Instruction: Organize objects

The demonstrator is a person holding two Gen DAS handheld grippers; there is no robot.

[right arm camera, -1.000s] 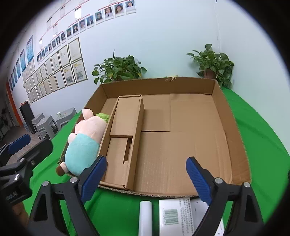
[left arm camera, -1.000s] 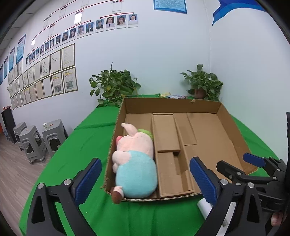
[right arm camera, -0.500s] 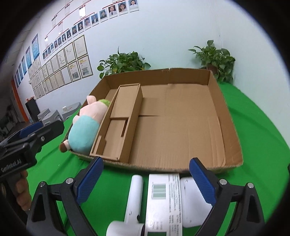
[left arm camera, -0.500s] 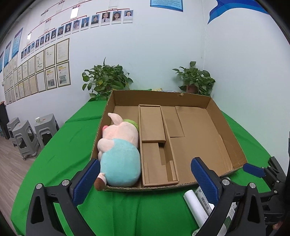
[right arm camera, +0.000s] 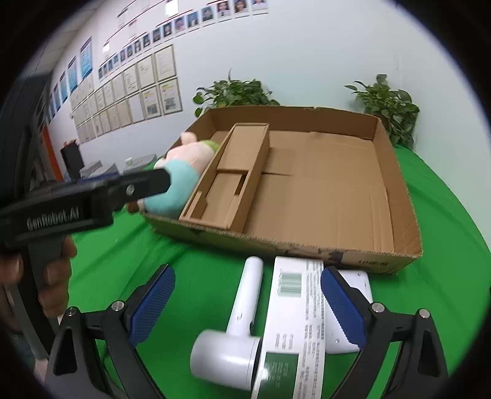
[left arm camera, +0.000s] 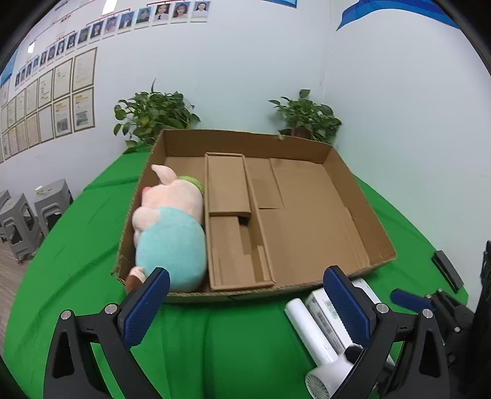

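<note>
Both grippers' jaws wide open, empty; right gripper (right arm camera: 247, 302) above hair dryer (right arm camera: 236, 331) just before cardboard box (right arm camera: 307, 245), may snag adjacent white carton (right arm camera: 294, 310)

White box (right arm camera: 294, 325) cut off at bottom edge.

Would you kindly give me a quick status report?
Both grippers open, empty. Right gripper over hair dryer and white box. Plush pig in tray. Nothing blocking.

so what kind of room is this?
Probably an office or company demo room: rows of staff photos and framed certificates on the wall, potted plants, grey stools.
</note>
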